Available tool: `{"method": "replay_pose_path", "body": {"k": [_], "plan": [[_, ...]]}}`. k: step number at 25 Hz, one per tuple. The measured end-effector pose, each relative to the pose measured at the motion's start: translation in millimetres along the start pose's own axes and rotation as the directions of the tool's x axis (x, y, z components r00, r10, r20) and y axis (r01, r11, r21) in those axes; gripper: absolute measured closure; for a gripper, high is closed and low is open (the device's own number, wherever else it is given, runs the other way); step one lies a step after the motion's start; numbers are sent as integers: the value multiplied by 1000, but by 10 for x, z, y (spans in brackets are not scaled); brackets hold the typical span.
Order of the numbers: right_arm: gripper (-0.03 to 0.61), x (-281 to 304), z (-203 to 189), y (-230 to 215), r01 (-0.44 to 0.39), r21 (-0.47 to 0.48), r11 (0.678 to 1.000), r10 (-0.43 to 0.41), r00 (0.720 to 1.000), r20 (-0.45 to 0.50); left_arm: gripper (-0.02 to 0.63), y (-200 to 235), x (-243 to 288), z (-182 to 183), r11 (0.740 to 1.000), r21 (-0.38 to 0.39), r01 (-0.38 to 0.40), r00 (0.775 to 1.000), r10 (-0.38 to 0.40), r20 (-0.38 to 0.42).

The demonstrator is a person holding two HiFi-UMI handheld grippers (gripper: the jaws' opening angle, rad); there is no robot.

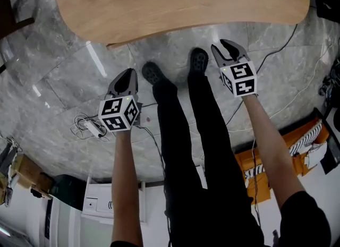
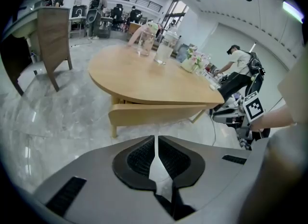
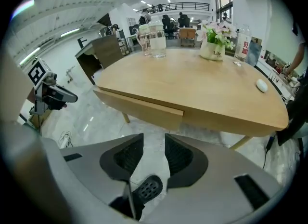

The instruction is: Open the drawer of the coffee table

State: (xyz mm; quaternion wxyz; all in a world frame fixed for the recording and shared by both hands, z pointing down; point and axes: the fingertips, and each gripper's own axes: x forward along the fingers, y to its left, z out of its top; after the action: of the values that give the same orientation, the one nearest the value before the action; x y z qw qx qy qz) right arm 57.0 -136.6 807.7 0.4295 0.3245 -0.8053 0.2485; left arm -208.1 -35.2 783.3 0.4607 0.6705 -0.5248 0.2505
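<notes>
White mouse [image 3: 261,85], potted flowers [image 3: 212,49] and glass jugs [image 3: 157,44]; tangled white cables [image 1: 89,126] on grey marble floor [image 1: 58,81].

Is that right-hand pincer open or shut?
Open: the right gripper has its pads apart, with only floor and a shoe showing between them.

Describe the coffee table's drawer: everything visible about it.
The drawer shows only its front: a long, shallow panel of pale wood, the same tone as the tabletop, curving along just beneath the table's edge. No handle or knob shows. It looks shut or nearly so, and its visible end steps slightly out from the wood beside it. Its inside is hidden. Nothing touches it.
</notes>
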Motion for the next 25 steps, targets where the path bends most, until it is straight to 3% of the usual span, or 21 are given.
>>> {"method": "replay_pose_path", "body": {"k": [3,4,10,14,17,25], "plan": [[444,191,69,-105,29,-8,1000,-29,1000,-7,587,226,117,27,999,-39,-20,1000,21,13],[432,225,72,-124,40,-8,999,-40,999,-10,552,284,135,16,999,-46,-29,999,30,16],[379,386,80,-224,84,-5,996,-84,996,-14,503,607,194,3,996,-43,-83,996,84,24],[350,435,142,-279,90,-57,994,-90,996,1,443,730,244,59,993,-43,-108,992,110,58],[340,453,196,-325,103,-76,992,-103,995,8,354,792,300,91,991,-4,-130,990,130,61],[334,554,231,-307,82,-130,988,-84,996,-9,262,876,477,287,986,81,-146,988,140,71]]}}
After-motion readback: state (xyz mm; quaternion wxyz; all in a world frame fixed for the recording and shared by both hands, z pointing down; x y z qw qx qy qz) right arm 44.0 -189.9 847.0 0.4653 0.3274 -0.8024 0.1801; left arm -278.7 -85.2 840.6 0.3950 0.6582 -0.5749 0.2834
